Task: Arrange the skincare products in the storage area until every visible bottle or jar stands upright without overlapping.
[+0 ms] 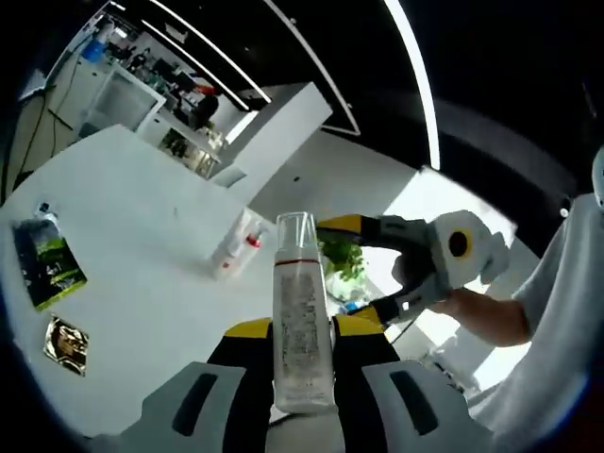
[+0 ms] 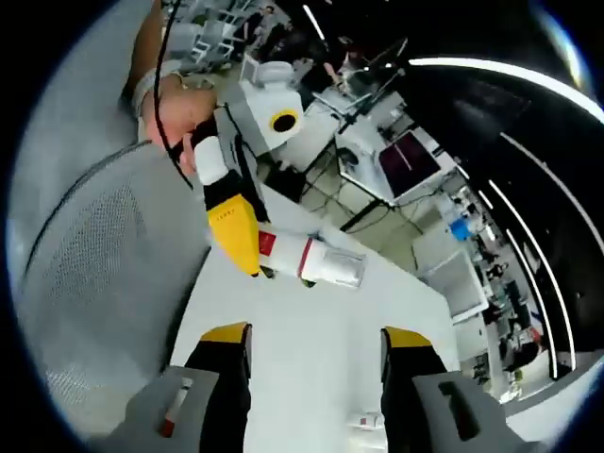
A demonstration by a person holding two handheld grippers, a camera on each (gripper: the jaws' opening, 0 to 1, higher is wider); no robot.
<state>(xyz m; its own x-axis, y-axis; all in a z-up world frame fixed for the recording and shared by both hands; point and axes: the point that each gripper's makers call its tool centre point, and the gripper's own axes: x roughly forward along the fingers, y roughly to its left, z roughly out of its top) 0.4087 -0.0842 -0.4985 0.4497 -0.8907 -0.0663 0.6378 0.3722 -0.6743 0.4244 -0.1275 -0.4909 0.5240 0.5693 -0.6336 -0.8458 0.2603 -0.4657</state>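
Note:
My left gripper [image 1: 302, 332] is shut on a clear bottle [image 1: 303, 311] with a clear cap, a thin red band and a printed label, lifted above the white table [image 1: 142, 217]. In the right gripper view that bottle [image 2: 316, 262] sticks out sideways from the left gripper [image 2: 253, 253]. Just beyond and to the right of the bottle, my right gripper [image 1: 347, 269] stands open, and its own view shows nothing between its fingertips [image 2: 316, 335]. A white tube with a red cap [image 1: 236, 245] lies on its side on the table beyond the bottle.
A green and black box [image 1: 47, 266], a small bottle [image 1: 44, 215] and a gold sachet [image 1: 66, 344] rest at the table's left. Something green [image 1: 344, 257] shows behind the right gripper. A person's hand [image 2: 179, 113] and grey shirt [image 1: 557, 321] are close. A small item [image 2: 368, 418] lies on the table.

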